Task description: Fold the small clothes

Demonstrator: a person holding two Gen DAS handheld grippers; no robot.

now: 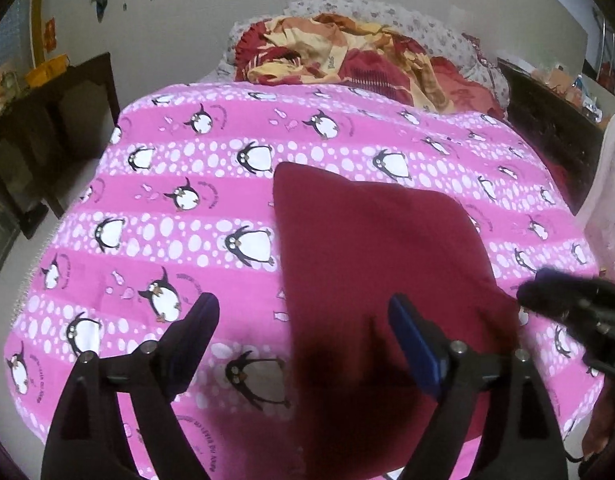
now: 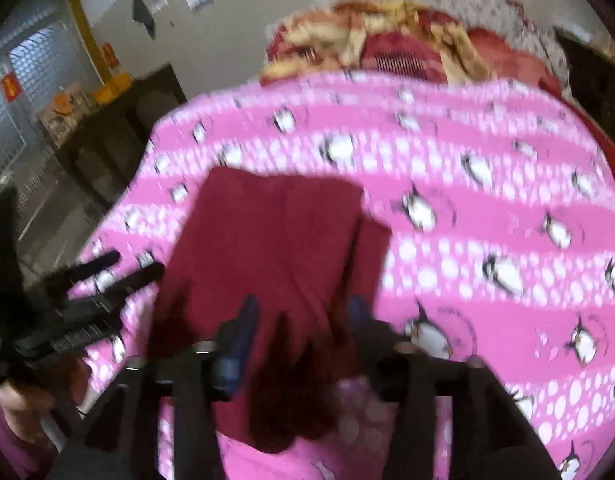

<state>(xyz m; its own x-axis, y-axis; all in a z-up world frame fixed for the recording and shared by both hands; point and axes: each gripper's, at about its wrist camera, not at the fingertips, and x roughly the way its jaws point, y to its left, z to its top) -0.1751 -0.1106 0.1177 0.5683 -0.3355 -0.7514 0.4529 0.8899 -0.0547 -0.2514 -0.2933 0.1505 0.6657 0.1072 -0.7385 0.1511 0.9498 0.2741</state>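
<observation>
Two grippers over maroon cloth (image 1: 371,264): left gripper (image 1: 303,312) spread wide above it; right gripper (image 2: 303,312) clutching its edge.

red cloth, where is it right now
The red cloth lies on the pink penguin sheet, right of centre in the left wrist view, below the rumpled blanket.
</observation>
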